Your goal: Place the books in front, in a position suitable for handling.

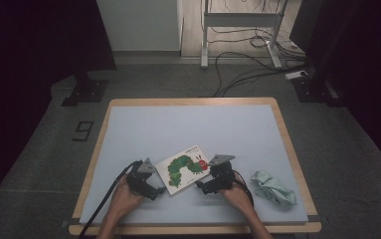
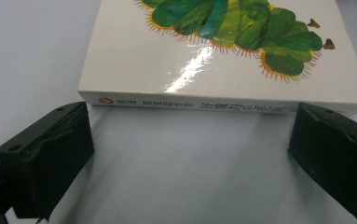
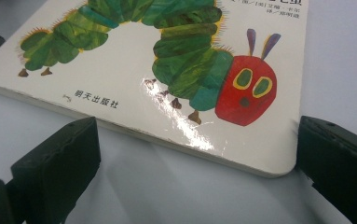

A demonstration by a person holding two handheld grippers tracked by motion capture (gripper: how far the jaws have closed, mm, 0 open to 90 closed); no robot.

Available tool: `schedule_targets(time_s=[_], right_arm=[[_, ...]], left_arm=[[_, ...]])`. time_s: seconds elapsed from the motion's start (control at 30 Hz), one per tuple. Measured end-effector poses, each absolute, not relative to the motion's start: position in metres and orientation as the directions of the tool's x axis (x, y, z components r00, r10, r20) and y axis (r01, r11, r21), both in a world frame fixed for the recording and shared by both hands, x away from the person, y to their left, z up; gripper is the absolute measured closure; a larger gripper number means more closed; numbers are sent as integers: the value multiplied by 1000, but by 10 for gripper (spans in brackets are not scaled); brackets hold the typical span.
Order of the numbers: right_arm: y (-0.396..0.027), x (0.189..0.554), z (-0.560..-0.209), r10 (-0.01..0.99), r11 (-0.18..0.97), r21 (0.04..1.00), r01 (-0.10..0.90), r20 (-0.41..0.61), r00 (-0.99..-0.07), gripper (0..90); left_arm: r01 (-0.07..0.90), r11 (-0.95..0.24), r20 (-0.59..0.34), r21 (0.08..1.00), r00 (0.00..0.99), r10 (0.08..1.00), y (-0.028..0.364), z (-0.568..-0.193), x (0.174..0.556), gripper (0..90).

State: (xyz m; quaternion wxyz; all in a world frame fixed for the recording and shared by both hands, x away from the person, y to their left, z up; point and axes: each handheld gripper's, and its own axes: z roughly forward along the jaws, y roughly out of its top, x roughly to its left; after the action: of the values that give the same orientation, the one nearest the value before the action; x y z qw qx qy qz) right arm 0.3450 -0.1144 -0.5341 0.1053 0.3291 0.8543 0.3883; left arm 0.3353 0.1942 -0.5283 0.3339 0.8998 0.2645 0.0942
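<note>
Picture book (image 1: 188, 167) with a green caterpillar on its white cover lies flat on the pale blue surface (image 1: 188, 130), between the two tools. The left tool (image 1: 154, 191) sits just off the book's near-left corner; in the left gripper view its jaws stand wide apart, and the book's spine (image 2: 223, 106), printed with small characters, runs across just ahead of the jaw tips, with bare surface in the gap between them. The right tool (image 1: 201, 186) sits just beside the book's right edge, its jaws also spread wide; in the right gripper view the book's rounded corner (image 3: 278, 169) lies just ahead of and between the jaws, close to the right-hand one, and the caterpillar's red head (image 3: 246, 91) is beyond it. Neither tool grips anything. Farther right of the right tool, well apart from the book, a crumpled pale green cloth (image 1: 273, 188) rests on the surface.
</note>
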Motion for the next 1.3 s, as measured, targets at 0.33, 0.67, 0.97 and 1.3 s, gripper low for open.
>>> schedule_targets(time_s=[0.33, 0.67, 0.97, 1.3], right_arm=[[-118, 342, -533, 654, 509, 717, 476, 38, -756, 1], [-141, 330, -514, 660, 508, 722, 469, 23, -751, 1], [-161, 320, -498, 683, 497, 724, 479, 14, -730, 2], [-188, 310, -488, 730, 464, 718, 519, 22, -683, 2]], left_arm=[[442, -602, -1, 666, 807, 591, 195, -529, 325, 27], [467, -579, -7, 669, 782, 623, 198, -528, 318, 46], [473, -584, -12, 660, 784, 621, 209, -528, 314, 0], [468, -586, -9, 661, 786, 618, 212, -529, 313, 0]])
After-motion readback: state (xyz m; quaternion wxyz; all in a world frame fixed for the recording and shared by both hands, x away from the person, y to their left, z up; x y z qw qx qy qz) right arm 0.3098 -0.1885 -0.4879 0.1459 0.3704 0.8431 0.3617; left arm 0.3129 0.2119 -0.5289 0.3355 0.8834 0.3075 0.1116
